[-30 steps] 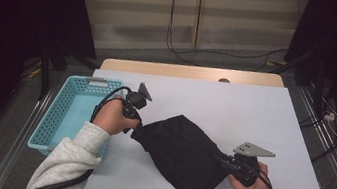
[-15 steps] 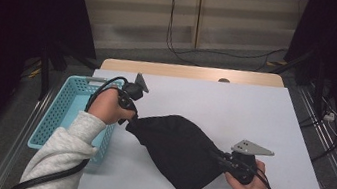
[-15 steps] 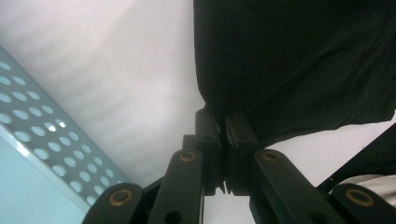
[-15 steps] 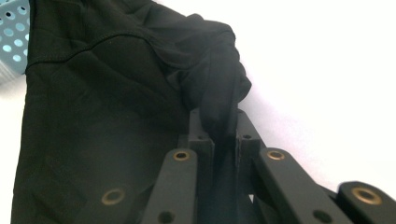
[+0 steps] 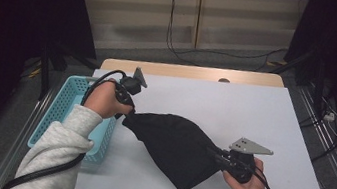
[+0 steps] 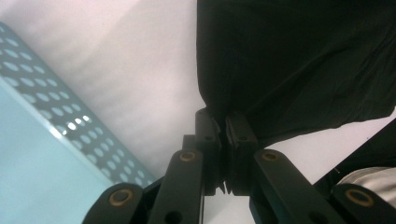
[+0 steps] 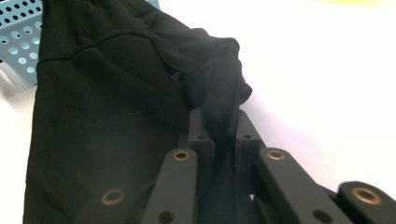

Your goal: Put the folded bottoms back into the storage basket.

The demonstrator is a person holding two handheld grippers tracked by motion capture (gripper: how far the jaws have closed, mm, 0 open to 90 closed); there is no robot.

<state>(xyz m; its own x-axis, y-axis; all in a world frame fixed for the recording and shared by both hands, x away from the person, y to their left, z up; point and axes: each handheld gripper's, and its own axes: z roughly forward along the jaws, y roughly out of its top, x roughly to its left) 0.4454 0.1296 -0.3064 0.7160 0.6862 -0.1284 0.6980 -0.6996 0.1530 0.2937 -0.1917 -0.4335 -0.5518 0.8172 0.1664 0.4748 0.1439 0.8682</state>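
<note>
A black cloth (image 5: 176, 148) is stretched over the white table (image 5: 235, 104) between my two grippers. My left gripper (image 5: 129, 115) is shut on the cloth's left corner, beside the blue basket; in the left gripper view the jaws (image 6: 223, 130) pinch a fold of the black cloth (image 6: 299, 60), lifted off the table. My right gripper (image 5: 214, 154) is shut on the right edge of the cloth near the front of the table. In the right gripper view a bunched fold of the cloth (image 7: 116, 107) sits clamped between the jaws (image 7: 219, 122).
A perforated light blue basket (image 5: 60, 109) lies at the table's left edge, partly under the left forearm, and shows as a blue wall (image 6: 51, 107) in the left gripper view. Cables (image 5: 174, 40) run over the floor behind the table.
My left gripper has risen and moved toward the far left with its corner of the cloth, pulling the cloth taut. The right gripper has stayed in place.
</note>
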